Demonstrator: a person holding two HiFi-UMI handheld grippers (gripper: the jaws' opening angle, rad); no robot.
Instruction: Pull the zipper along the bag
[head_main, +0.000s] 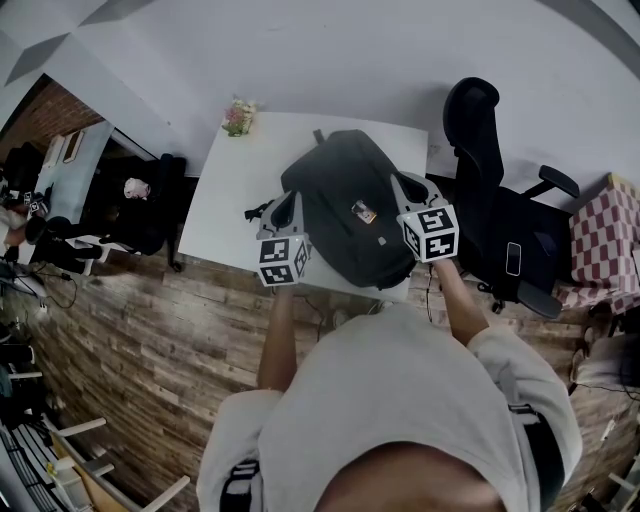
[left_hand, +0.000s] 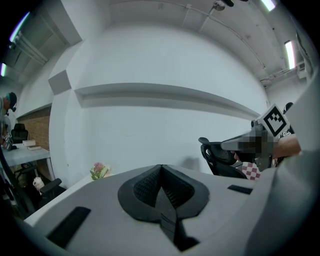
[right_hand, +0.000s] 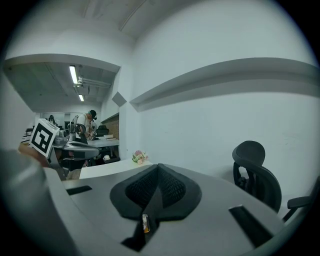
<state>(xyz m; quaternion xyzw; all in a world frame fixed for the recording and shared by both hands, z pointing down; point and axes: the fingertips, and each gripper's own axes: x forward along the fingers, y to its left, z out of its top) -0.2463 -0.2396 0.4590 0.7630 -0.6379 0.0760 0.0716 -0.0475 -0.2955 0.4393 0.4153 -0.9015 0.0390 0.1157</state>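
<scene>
No legible text, bag patch (head_main: 364, 211) too small — unreadable.

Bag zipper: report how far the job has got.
Done: nothing that shows. The bag lies on the table, and its zipper is too small to read. In hand: the left gripper and right gripper are at the bag's near end, fingers shut, but their own views show no bag, so no grip yet. Left: grip the zipper and draw it along the bag.
</scene>
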